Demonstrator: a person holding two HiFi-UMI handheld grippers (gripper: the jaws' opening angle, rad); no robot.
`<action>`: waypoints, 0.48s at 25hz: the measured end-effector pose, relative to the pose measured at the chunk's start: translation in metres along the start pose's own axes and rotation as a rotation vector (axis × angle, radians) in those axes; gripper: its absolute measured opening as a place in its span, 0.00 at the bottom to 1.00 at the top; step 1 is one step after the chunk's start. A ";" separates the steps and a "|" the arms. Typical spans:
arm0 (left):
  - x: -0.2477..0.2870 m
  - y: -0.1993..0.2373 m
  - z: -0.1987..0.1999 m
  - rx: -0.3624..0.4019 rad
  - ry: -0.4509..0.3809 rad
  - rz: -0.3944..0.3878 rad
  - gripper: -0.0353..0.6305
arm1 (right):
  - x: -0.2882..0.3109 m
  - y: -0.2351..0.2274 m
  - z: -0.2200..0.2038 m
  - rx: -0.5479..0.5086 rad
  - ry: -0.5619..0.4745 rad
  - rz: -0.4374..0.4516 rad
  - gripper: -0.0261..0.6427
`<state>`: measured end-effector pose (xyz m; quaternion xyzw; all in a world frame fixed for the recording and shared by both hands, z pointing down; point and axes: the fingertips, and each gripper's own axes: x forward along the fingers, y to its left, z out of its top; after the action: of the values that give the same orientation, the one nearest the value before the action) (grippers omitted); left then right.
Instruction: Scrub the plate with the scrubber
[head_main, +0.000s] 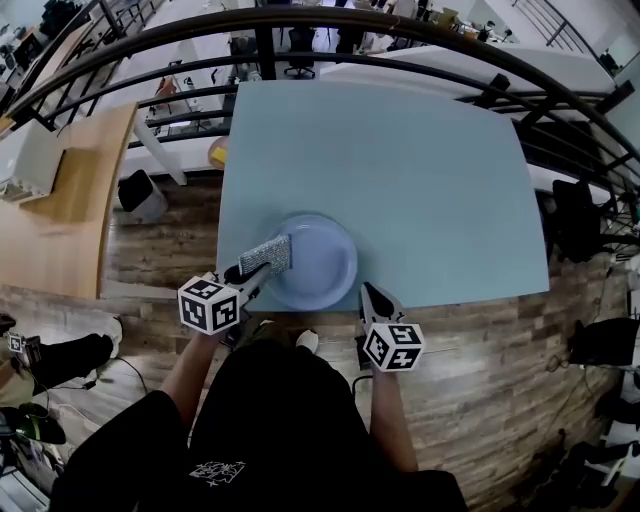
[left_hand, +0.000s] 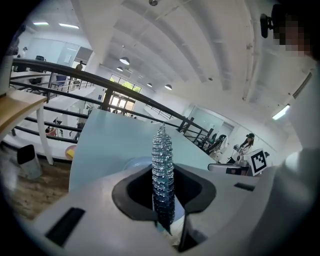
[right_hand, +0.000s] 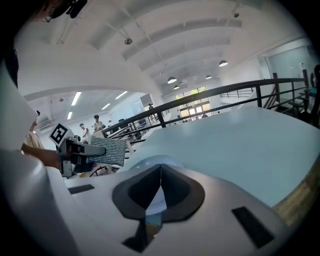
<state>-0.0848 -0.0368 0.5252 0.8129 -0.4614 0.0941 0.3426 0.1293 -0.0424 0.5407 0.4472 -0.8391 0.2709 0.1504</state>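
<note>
Plate (head_main: 325, 265): lying flat on the table's near edge, close in front of the person; bare surface, no soil or suds visible.
Scrubber (head_main: 266, 255): flat silvery mesh pad, poised over the plate's left rim; appears raised, contact with the plate not confirmed.
Scrubber axis: long axis in line with its holder, free end pointing away from the person toward the plate's middle; edge-on and upright between the jaws in the left gripper view.
Left gripper (head_main: 250, 270): clamped on the scrubber's near end.
Right gripper (head_main: 368, 292): jaws together, nothing seen between them; tips just beside the plate's right rim.
Table (head_main: 400, 170): pale blue, otherwise bare.
Progress: tool in grasp and positioned; scrubbing judged at or near its start, most of the plate not yet under the pad.
</note>
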 end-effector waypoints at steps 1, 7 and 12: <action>0.001 0.001 0.002 -0.004 0.008 -0.002 0.19 | 0.003 -0.002 0.000 0.008 0.006 -0.004 0.05; 0.008 0.013 -0.001 -0.043 0.051 -0.032 0.19 | 0.018 -0.007 -0.016 0.054 0.035 -0.051 0.05; 0.027 0.018 -0.004 -0.086 0.116 -0.086 0.19 | 0.031 -0.019 -0.037 0.107 0.093 -0.112 0.05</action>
<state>-0.0837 -0.0590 0.5498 0.8096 -0.4091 0.1063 0.4073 0.1282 -0.0501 0.5916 0.4878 -0.7891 0.3270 0.1797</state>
